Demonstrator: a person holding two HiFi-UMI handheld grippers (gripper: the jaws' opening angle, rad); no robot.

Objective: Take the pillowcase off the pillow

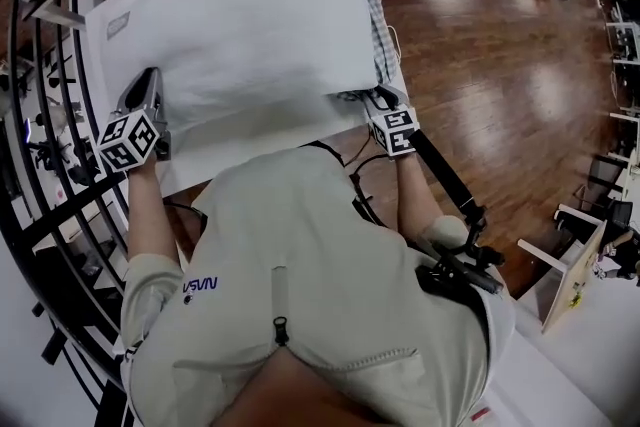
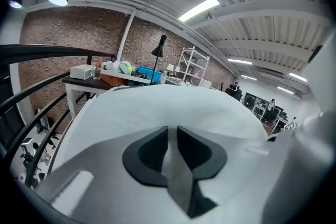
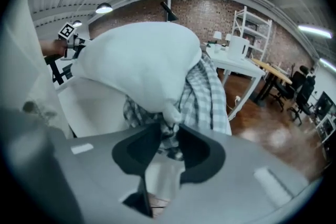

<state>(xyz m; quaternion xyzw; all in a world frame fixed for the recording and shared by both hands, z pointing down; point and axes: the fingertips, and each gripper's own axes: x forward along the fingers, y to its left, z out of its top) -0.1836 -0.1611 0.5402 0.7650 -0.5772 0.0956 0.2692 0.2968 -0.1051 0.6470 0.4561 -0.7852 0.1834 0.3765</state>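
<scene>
While the left gripper (image 1: 150, 85) is pressed together on a fold of the white pillowcase (image 1: 240, 15) at its near left edge, the right gripper (image 1: 365, 98) pinches the checked fabric (image 1: 380, 35) bunched at the near right corner, probably the pillow inside. To do this step well, anchor the checked part firmly and draw the white cloth off to the left without letting the fold slip. The pillow lies on the worktop (image 1: 215, 155), stretching away from both grippers.

White pillow (image 1: 240, 25); grey-and-white checked fabric (image 1: 381, 35), probably the pillowcase; black-and-white square-patterned marker cubes (image 1: 128, 140); black claw pads (image 3: 197, 152); reddish-brown wooden floor (image 1: 480, 45); red-brown brick wall (image 2: 58, 34); pale beige shirt (image 1: 320, 255) on the person.
</scene>
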